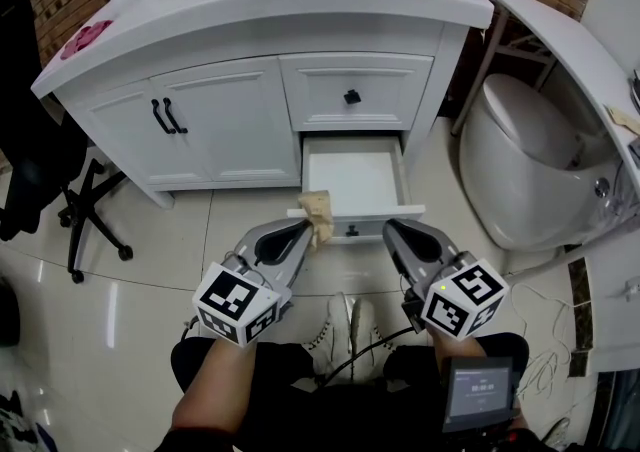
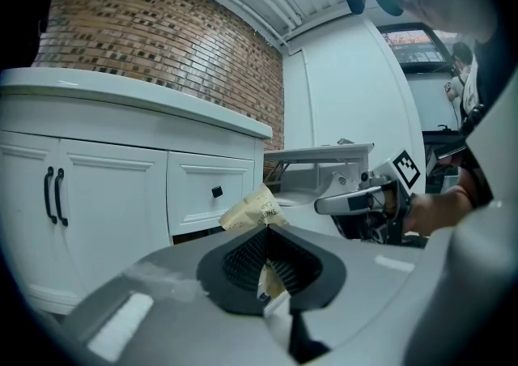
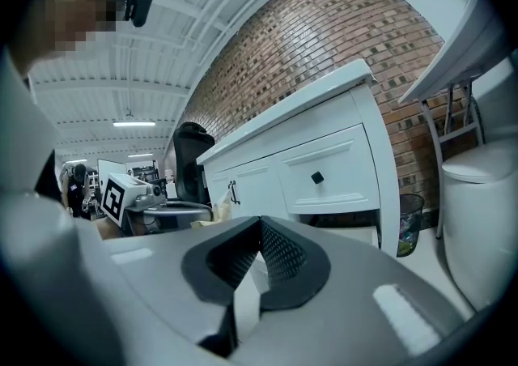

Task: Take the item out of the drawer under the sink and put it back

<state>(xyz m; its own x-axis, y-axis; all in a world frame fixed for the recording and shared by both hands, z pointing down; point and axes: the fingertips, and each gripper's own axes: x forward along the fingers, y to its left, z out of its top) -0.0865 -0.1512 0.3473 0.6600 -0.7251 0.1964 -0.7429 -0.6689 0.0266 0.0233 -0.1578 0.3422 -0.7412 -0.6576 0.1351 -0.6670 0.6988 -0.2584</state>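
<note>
Left gripper [image 1: 300,237] holding tan packet [image 1: 320,210], white drawer [image 1: 352,172] open behind it, right gripper [image 1: 398,233] alongside

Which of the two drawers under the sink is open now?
The lower drawer, pulled out toward the person with its inside showing. The upper drawer directly above it is shut flush.

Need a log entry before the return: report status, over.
Left gripper shut on tan packet, over the open drawer at its front edge. Right gripper shut, empty. Drawer looks bare, nothing in the way.

Crumpled tan paper packet [image 1: 319,212]; glossy white cabinet [image 1: 215,125]; shiny floor tiles [image 1: 150,270]; rough brick wall [image 2: 162,32]
</note>
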